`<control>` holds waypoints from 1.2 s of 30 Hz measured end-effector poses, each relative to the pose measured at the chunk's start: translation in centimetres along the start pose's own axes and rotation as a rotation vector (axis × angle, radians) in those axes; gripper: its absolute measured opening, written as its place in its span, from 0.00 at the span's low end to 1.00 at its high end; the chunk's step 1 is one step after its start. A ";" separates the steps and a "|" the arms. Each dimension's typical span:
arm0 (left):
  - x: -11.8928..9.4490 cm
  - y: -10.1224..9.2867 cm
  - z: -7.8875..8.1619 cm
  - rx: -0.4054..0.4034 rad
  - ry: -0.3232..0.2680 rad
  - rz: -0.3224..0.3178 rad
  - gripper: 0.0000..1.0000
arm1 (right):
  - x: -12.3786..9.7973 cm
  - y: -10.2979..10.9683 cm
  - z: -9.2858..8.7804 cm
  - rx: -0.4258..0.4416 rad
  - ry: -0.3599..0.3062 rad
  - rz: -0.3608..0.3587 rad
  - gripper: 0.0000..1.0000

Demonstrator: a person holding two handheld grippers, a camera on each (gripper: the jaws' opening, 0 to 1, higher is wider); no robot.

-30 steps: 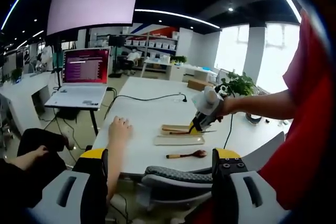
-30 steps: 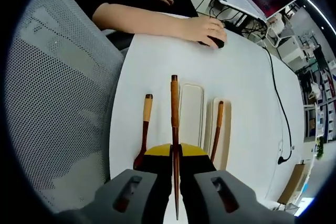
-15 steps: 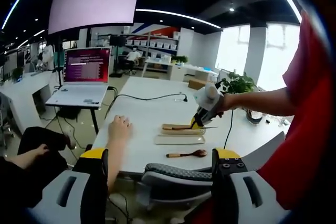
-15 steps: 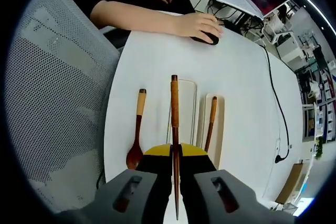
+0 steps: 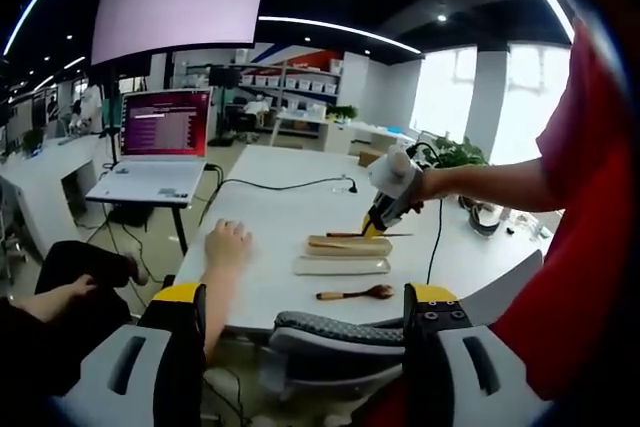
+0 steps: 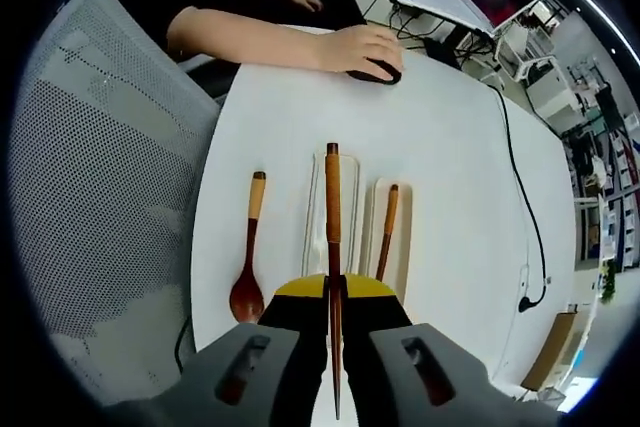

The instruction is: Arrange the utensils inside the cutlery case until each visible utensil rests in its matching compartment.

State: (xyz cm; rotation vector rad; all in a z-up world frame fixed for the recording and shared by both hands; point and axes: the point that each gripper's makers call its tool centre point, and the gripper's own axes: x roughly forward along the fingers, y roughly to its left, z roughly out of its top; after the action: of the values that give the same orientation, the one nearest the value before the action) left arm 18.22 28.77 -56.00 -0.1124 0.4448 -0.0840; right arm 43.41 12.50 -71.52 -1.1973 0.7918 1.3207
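Your right gripper [image 6: 333, 312] is clenched on a wooden utensil [image 6: 332, 237], held lengthwise between the jaws above the cutlery case [image 6: 322, 209] — its free end reaches over the case's left tray. It looks light, stiff and smooth, so it could pivot in the pads; you grip it past the middle, which seems steady enough. One utensil [image 6: 386, 231] already lies in the right tray. The wooden spoon [image 6: 248, 265] rests on the white table [image 6: 450, 177], just left of the case — take it by the slim handle, not the bowl.

Your left gripper [image 5: 300, 347] hangs well back, jaws apart, holding nothing.

Around: a seated person's hand [image 6: 362, 50] on a mouse near the far table edge, a mesh chair [image 6: 95, 187] beside the spoon, a cable [image 6: 528, 217] to the right. Nothing blocks the trays.
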 end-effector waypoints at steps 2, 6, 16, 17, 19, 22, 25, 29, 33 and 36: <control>0.1 0.0 0.1 0.004 0.000 -0.002 0.83 | -0.1 -0.1 -0.2 -0.006 0.004 0.001 0.01; 0.1 -0.1 0.3 0.009 -0.001 -0.005 0.83 | -0.3 -0.4 -0.5 -0.012 0.011 0.001 0.01; 0.1 0.0 0.2 0.024 0.009 -0.005 0.82 | -1.0 -1.5 -0.6 -0.017 0.010 0.003 0.01; 0.0 0.0 0.3 0.022 0.009 -0.003 0.82 | -1.0 -1.6 -0.6 -0.017 0.009 0.004 0.01; 0.0 0.0 0.2 0.020 0.007 0.001 0.82 | -1.1 -1.7 -0.5 -0.021 0.005 0.006 0.01; 0.1 -0.2 0.1 0.016 0.010 0.001 0.82 | -1.0 -2.1 -0.5 -0.014 -0.001 0.010 0.01; 0.0 -0.2 0.0 0.020 0.014 -0.001 0.82 | -1.0 -2.1 -0.4 -0.021 -0.003 0.016 0.01; 0.0 -0.1 0.3 0.013 0.005 0.001 0.82 | -1.1 -2.4 -0.2 -0.033 0.001 0.017 0.01; -0.1 0.0 0.4 0.015 0.004 0.003 0.82 | -1.1 -2.9 0.0 -0.028 -0.004 0.021 0.01; -0.1 0.0 0.3 0.016 0.007 0.005 0.82 | -1.0 -3.6 0.1 -0.029 -0.007 0.024 0.01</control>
State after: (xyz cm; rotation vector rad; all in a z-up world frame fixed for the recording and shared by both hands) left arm 18.30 28.79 -55.70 -0.0949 0.4513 -0.0830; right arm 46.76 12.82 -69.87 -1.2088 0.7863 1.3591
